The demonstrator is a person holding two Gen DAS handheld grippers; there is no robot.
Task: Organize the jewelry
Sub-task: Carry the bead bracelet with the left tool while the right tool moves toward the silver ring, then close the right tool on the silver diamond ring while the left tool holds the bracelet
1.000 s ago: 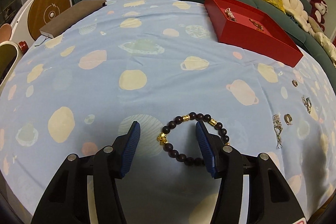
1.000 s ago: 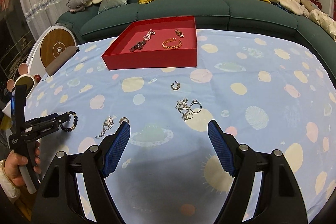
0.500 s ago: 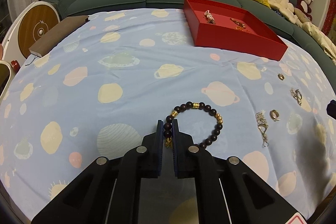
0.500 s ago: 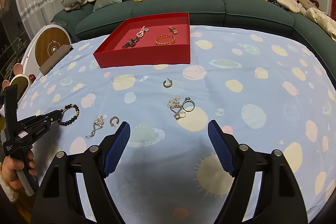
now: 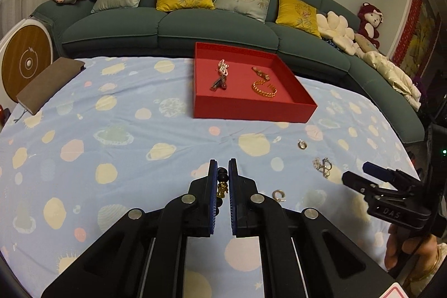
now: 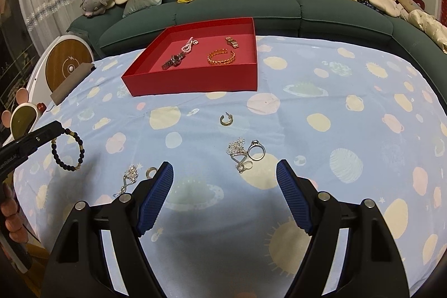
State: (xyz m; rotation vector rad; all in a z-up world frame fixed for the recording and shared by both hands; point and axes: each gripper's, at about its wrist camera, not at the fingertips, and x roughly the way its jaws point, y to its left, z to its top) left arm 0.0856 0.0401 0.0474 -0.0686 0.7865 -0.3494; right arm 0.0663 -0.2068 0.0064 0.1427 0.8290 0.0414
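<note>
My left gripper [image 5: 223, 172] is shut on a dark bead bracelet [image 5: 222, 180] with gold charms. In the right wrist view the bracelet [image 6: 67, 148] hangs from the left gripper above the cloth. The red tray [image 5: 251, 109] sits ahead and holds a gold bangle [image 5: 264, 88] and other pieces. My right gripper [image 6: 225, 175] is open and empty, low over the cloth, near a ring cluster [image 6: 245, 151]. A hoop earring [image 6: 225, 119], a silver pendant [image 6: 130, 176] and a small ring [image 6: 151, 171] lie loose on the cloth.
A blue patterned cloth [image 6: 335, 130] covers the table. A brown notebook [image 5: 47, 84] lies at the far left edge. A green sofa [image 5: 195, 24] with cushions stands behind the table.
My left gripper closed on the bead bracelet and lifted it off the cloth, turning toward the red tray. The right gripper stayed open and shifted slightly.
</note>
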